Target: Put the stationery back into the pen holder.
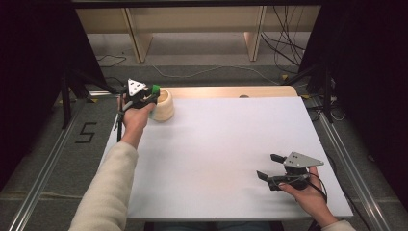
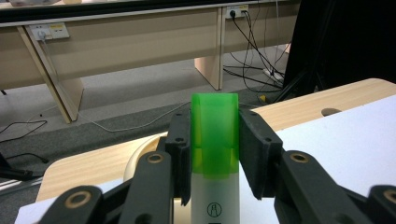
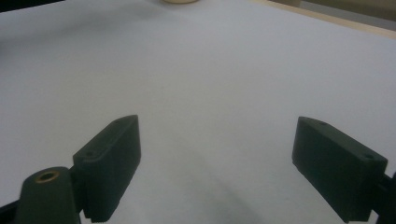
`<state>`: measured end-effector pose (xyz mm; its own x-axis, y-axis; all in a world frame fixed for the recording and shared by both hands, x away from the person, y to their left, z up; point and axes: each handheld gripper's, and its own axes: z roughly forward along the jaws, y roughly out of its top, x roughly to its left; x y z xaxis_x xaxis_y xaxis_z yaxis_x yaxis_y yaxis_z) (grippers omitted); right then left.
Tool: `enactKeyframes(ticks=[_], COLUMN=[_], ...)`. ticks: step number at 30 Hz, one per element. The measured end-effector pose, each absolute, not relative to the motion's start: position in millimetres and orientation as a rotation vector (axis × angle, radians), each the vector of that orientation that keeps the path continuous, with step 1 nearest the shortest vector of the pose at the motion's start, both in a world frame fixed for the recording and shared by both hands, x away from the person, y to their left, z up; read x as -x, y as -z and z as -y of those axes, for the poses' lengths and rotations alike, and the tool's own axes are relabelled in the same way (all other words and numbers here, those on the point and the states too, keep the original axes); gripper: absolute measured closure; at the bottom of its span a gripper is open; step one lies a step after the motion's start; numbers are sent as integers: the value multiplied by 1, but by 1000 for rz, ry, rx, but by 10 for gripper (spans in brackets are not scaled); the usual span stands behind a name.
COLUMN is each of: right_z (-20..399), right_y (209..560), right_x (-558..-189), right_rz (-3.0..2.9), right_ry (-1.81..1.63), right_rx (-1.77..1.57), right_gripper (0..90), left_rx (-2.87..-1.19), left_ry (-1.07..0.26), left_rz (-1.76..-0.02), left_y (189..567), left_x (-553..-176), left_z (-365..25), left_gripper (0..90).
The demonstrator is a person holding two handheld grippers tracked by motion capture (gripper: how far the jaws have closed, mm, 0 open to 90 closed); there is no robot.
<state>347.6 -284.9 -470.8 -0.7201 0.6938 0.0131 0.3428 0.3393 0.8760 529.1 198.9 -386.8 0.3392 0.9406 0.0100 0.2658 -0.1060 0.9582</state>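
Right gripper [image 1: 267,166], near edge of the white table surface [image 1: 216,154]: held low over the board at the person's right, jaws spread wide with bare board between them; in the right gripper view the two black pads [image 3: 109,165] stand well apart and hold nothing.

Left gripper [image 1: 153,96], far left corner of the table: clamped on a white cylindrical bottle with a translucent green cap [image 2: 215,154]. The cap is squared at the top, bright green and slightly see-through; below it the body is plain white and carries a small round printed mark. The bottle stands upright between the jaws, and both pads press on the cap's sides, one on each flank, with the cap's top rising just above them.

Round pale wooden bowl [image 1: 163,105]: it sits at the far left of the table, touching or just beside the left gripper's front. In the left gripper view its cream rim [image 2: 142,149] curves behind and below the left jaw. Its contents cannot be told. The bottle is held at the bowl's near rim, above the table.

Beyond the table: light wooden benches [image 2: 140,42] and loose cables on grey floor.
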Motion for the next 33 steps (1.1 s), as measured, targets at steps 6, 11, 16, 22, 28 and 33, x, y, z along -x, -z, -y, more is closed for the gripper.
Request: enactKeyframes(ticks=[6, 11, 16, 22, 28, 33], right_z=[285, 285, 285, 285, 285, 285], right_y=[471, 471, 471, 471, 471, 471], right_x=[-348, -348, -348, -348, -348, -348], right_rz=[-2247, -2250, -2249, -2251, -2251, -2250], right_ry=[-1336, -1334, -1336, -1334, -1335, -1336], right_rx=[-917, -916, -918, -919, -914, -916], right_gripper=[162, 162, 163, 162, 162, 163], left_rx=[-1594, -1593, -1592, -1587, -1580, -1577], left_ry=[-849, -854, -851, -855, -856, -859], left_rz=[-1103, -1107, -1111, -1112, -1115, -1114], left_y=[382, 381, 381, 381, 380, 380], left_x=[-532, -535, -536, -537, -539, -540], left_z=[-198, -198, -199, -199, -201, -201], left_gripper=[670, 671, 671, 670, 670, 670])
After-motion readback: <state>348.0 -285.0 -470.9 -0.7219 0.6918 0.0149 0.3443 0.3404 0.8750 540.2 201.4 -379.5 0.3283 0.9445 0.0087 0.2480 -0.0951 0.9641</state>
